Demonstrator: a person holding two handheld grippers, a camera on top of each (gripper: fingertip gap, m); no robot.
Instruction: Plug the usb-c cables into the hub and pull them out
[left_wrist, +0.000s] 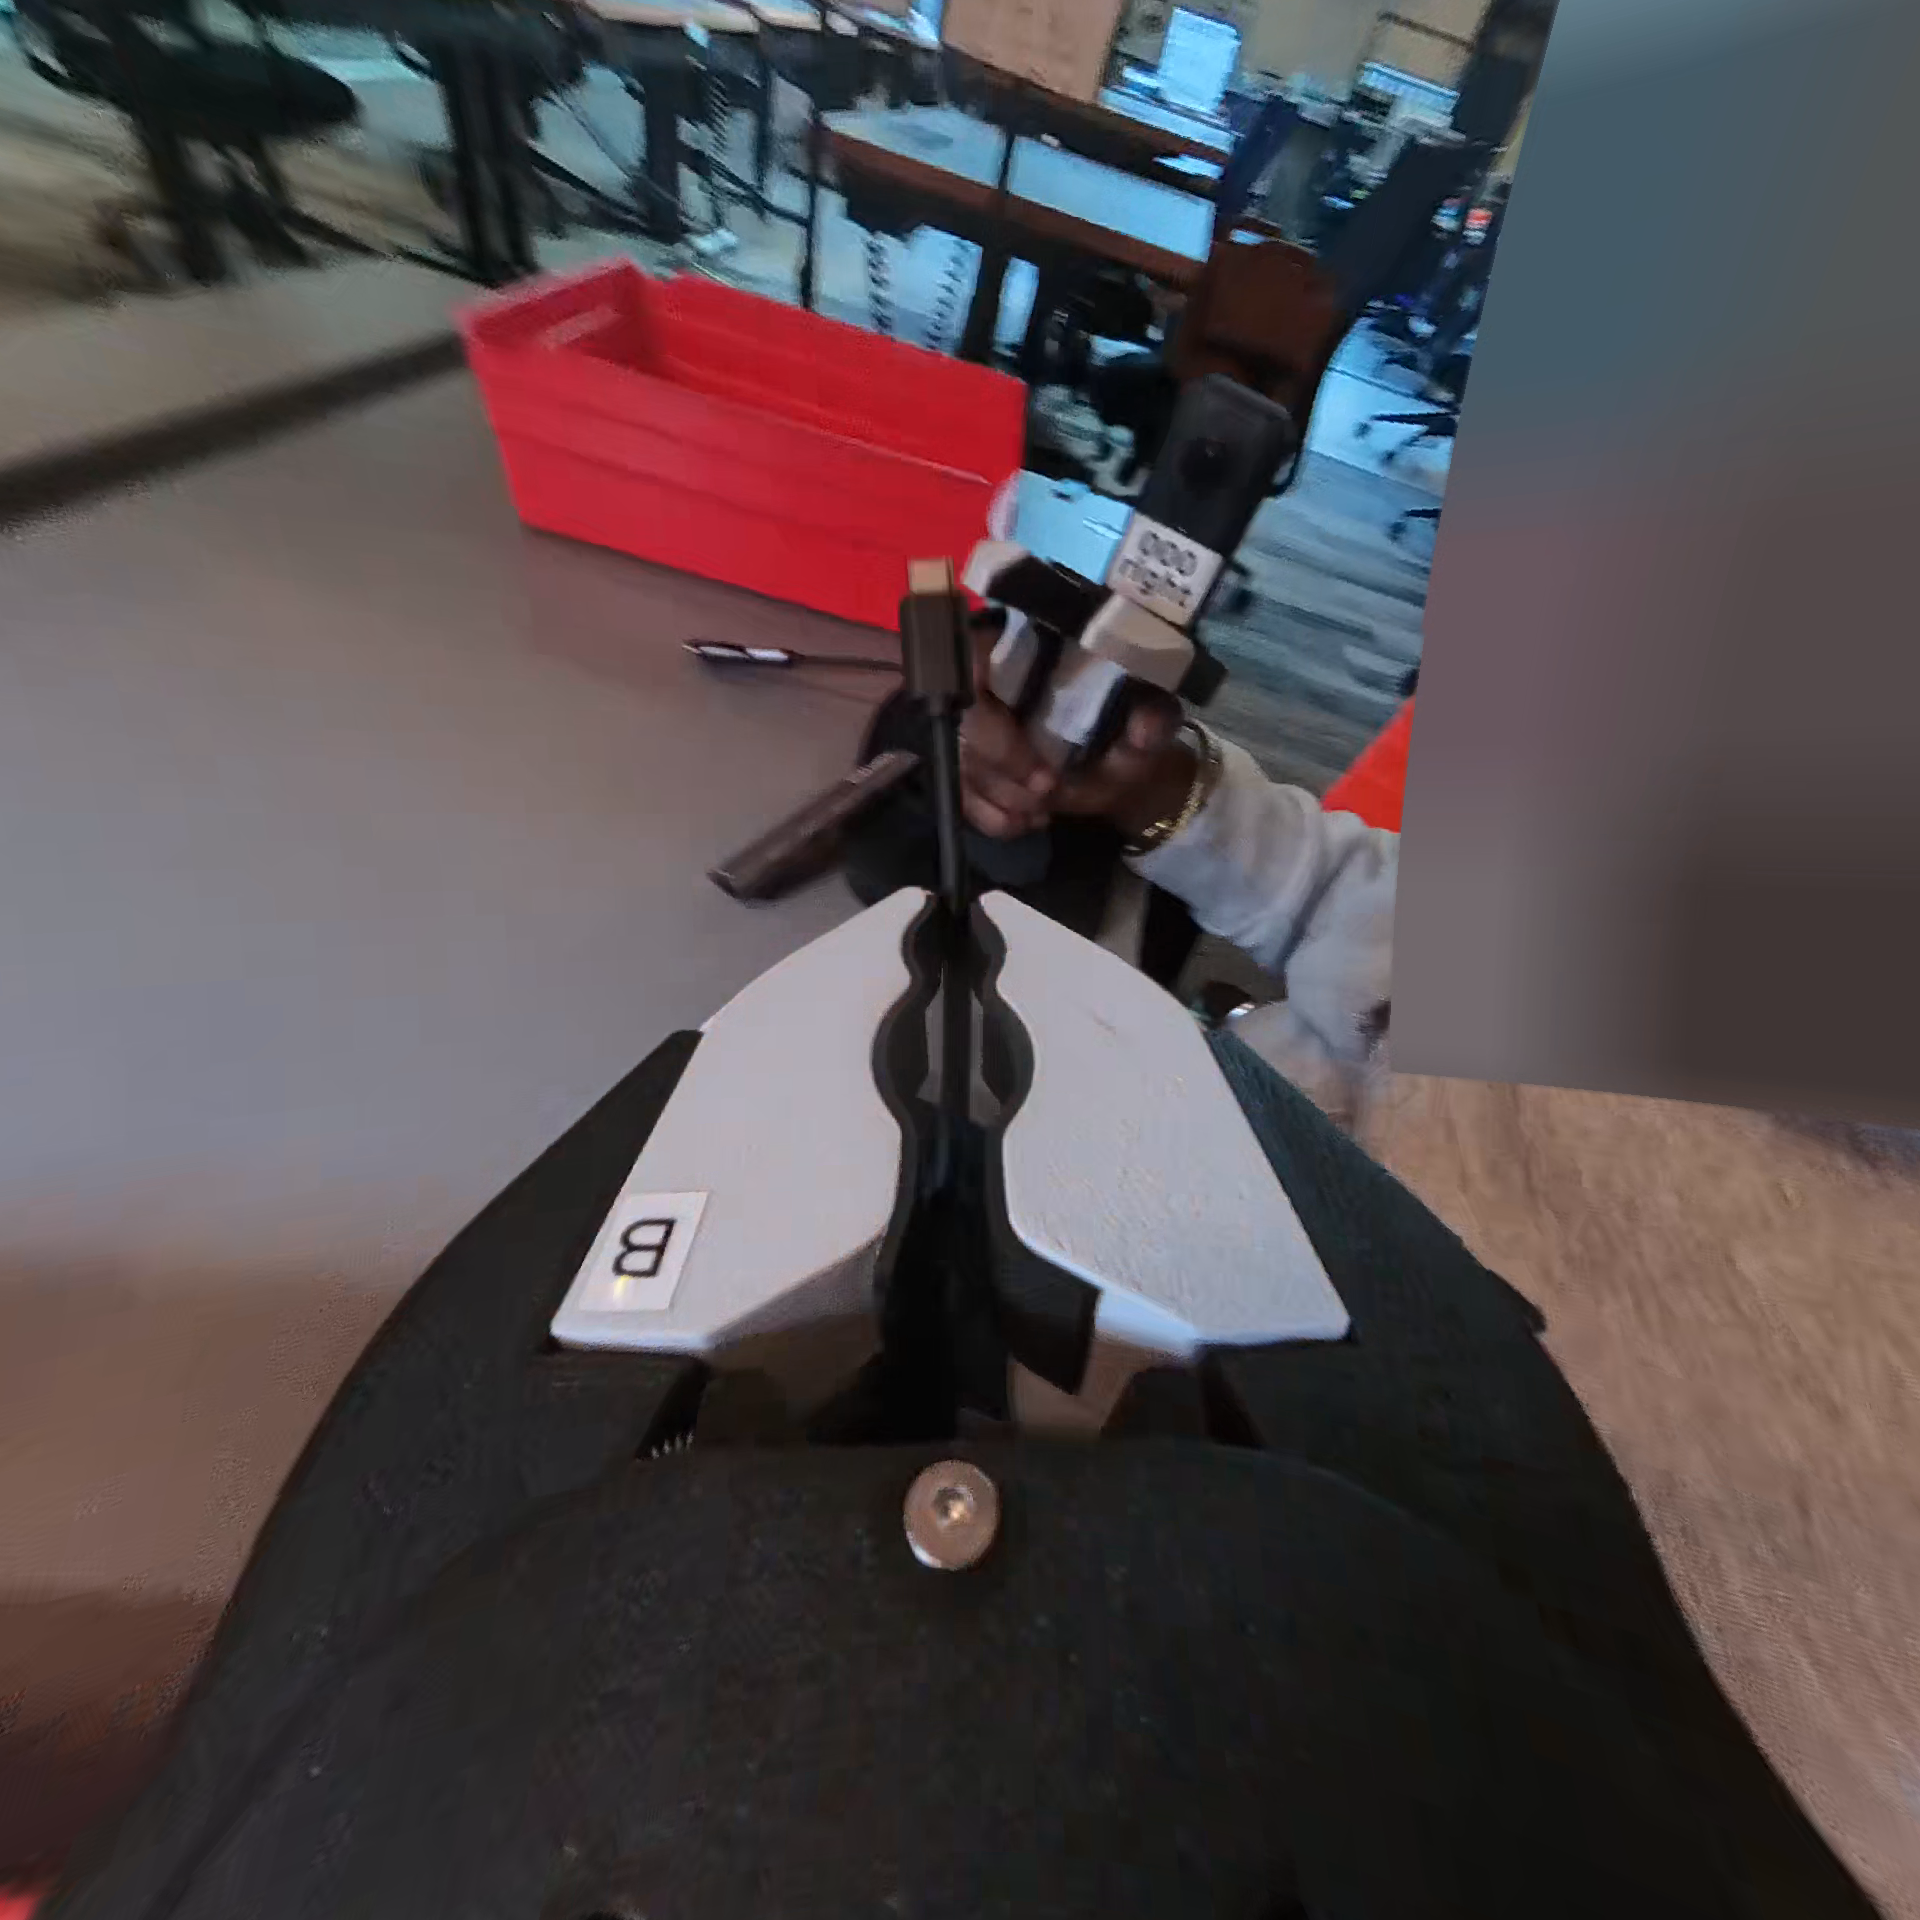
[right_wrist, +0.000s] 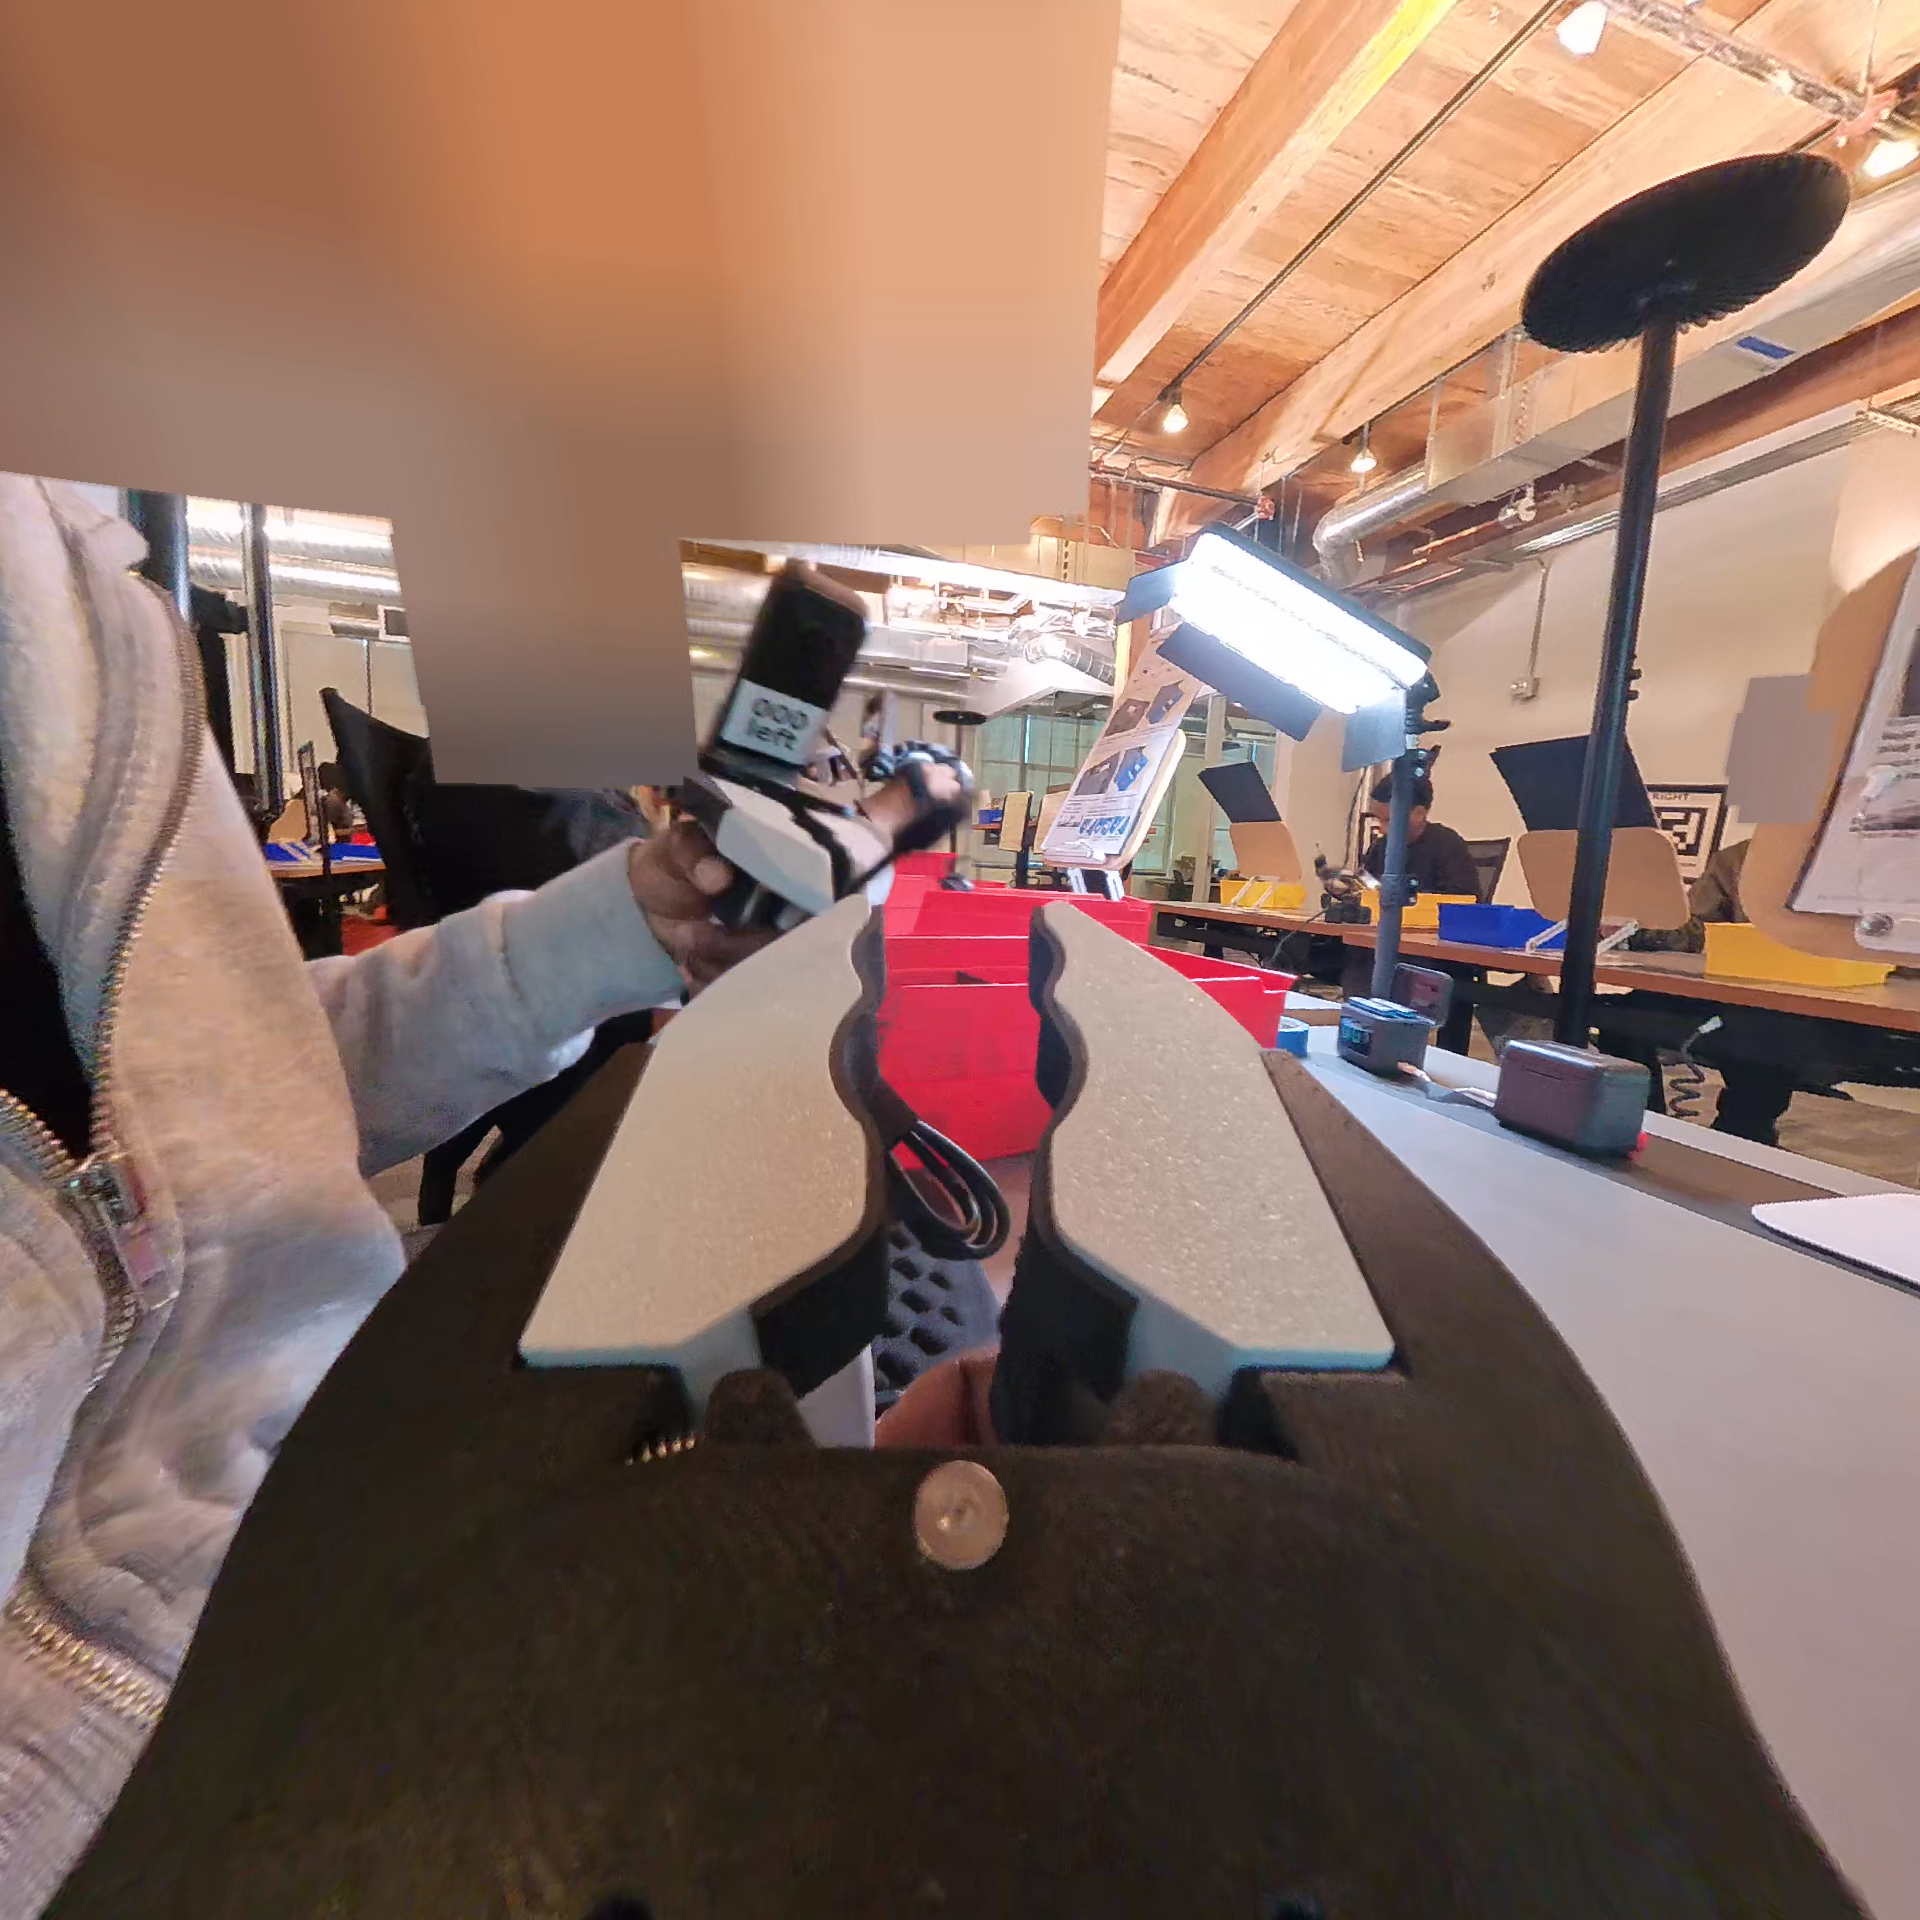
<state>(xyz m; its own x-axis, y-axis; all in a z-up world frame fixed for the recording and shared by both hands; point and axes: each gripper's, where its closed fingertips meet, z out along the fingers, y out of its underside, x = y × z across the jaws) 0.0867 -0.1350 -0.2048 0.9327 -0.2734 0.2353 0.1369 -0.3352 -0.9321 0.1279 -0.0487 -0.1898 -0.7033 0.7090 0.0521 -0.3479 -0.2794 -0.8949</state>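
Black round cable (left_wrist: 948, 810) pinched in left claw (left_wrist: 951, 914), right claw (right_wrist: 951, 920) agape

**Cable upright ahead, bin behind**

The cable (left_wrist: 940, 748) rises from between the left tongs (left_wrist: 951, 914), plug end up. Behind it lies the bin (left_wrist: 748, 436) on the surface (left_wrist: 312, 727). A pen (left_wrist: 743, 652) lies before the bin. The hub (left_wrist: 805, 826) lies just left of the cable, beside the right tongs (left_wrist: 997, 603).
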